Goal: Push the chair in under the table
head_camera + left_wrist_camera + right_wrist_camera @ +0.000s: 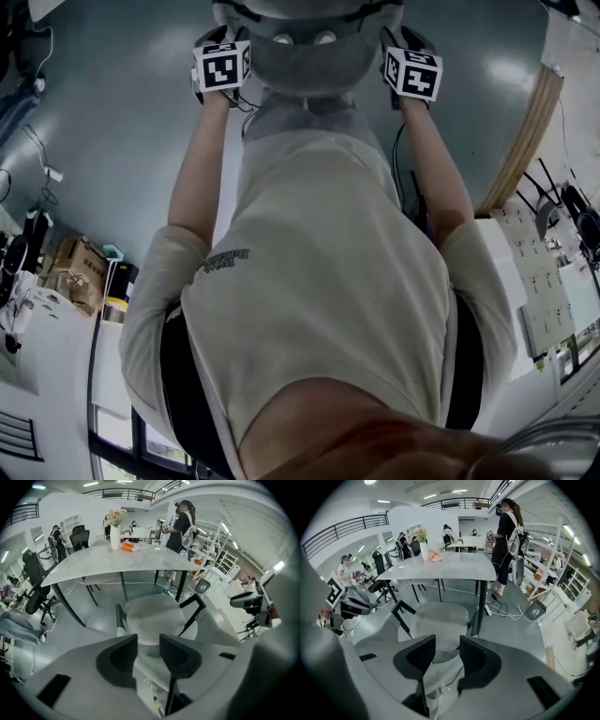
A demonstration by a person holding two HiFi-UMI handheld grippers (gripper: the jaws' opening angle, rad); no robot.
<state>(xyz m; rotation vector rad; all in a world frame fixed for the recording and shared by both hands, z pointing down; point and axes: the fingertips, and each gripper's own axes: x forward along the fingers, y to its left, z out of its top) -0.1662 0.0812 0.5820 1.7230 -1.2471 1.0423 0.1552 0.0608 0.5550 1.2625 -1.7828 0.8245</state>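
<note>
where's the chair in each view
Head view: chair top centre, between the marker cubes.
Left gripper view: chair centre, just past left tongs.
Right gripper view: chair centre, just past right tongs.
Landmark: table with vase behind the chair, in both gripper views; not in head view.

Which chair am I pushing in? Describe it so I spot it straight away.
Find the long white table with the flower vase on it. The chair stands pulled out at its near side, with a rounded light-grey seat and a thin black frame. The office chairs around are all black.
</note>
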